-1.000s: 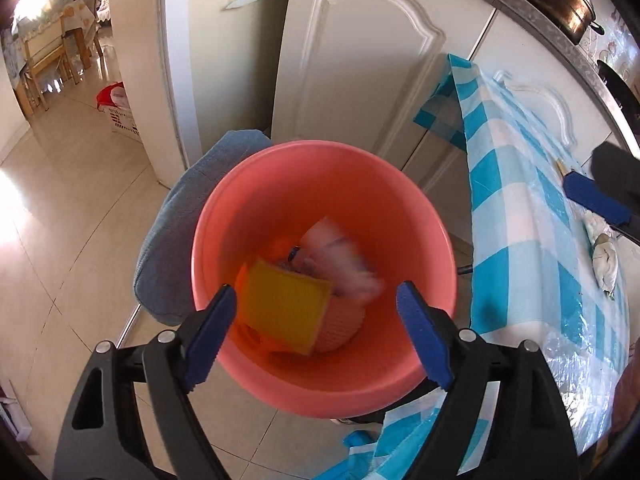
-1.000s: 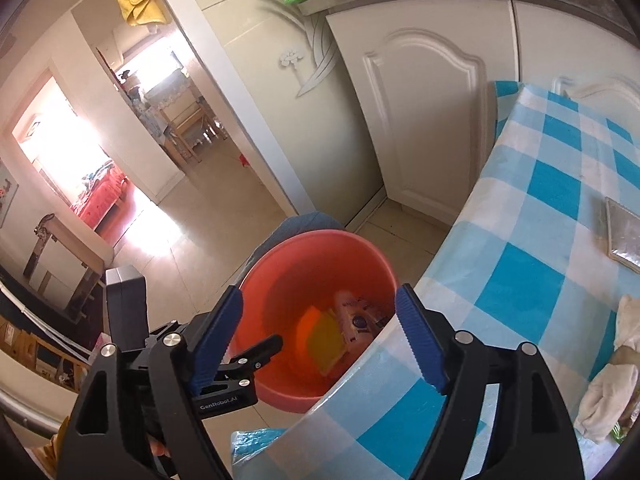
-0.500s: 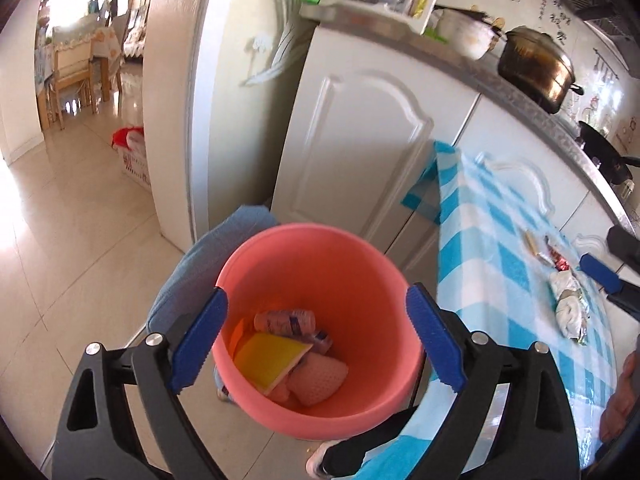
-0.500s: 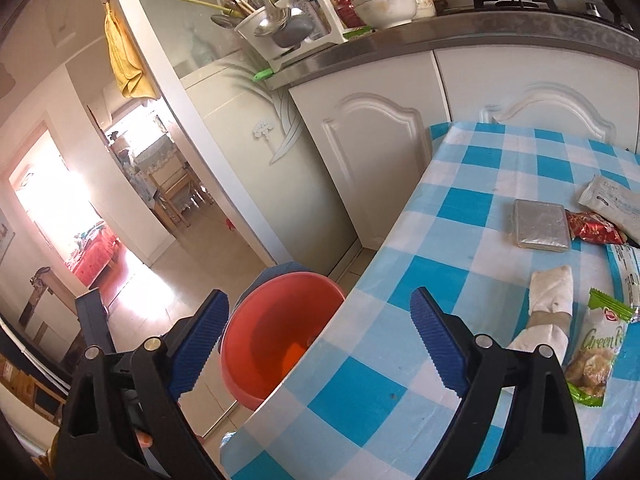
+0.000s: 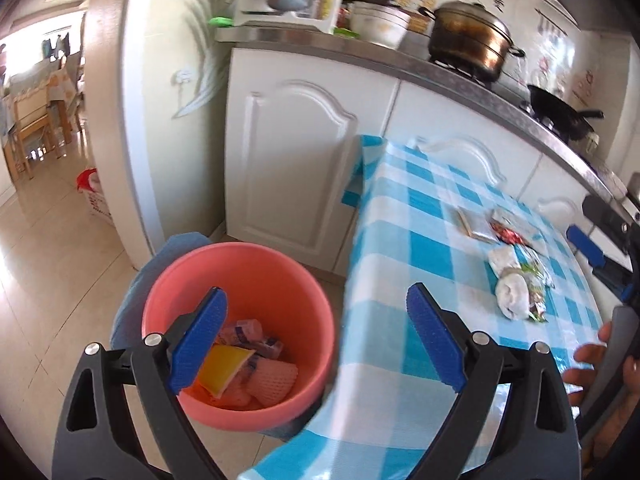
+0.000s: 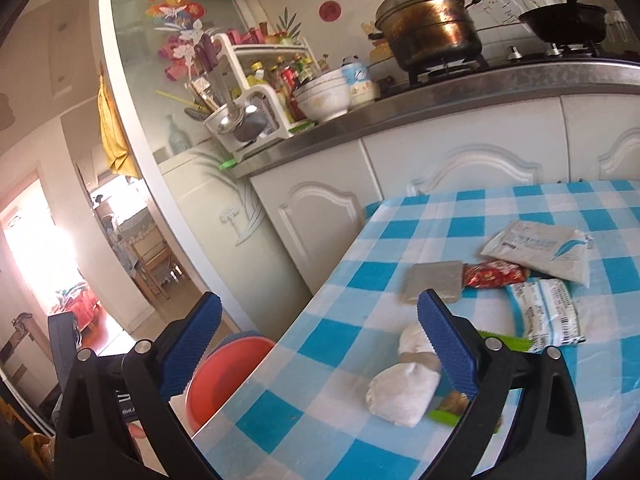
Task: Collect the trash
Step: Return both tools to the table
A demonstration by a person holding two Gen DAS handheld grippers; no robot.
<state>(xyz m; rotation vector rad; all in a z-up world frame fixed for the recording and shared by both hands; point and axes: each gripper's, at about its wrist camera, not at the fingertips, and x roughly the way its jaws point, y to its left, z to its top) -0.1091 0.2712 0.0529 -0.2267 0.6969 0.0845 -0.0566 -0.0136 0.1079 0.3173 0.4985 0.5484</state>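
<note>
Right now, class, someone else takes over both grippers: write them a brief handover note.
Left gripper: jaws opening, nothing between them, above the pink bucket.
Right gripper: jaws opening, nothing between them, facing the checked table.
Done: yellow packet and foam fruit net in the bucket.
Left: white wad, silver pouch, red wrapper, white packets on the table.

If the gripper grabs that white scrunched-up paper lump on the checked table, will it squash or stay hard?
The white paper lump would probably squash: it looks crumpled and soft. It likely weighs little for its bulk. Being lumpy rather than round, it probably won't roll far if nudged.
</note>
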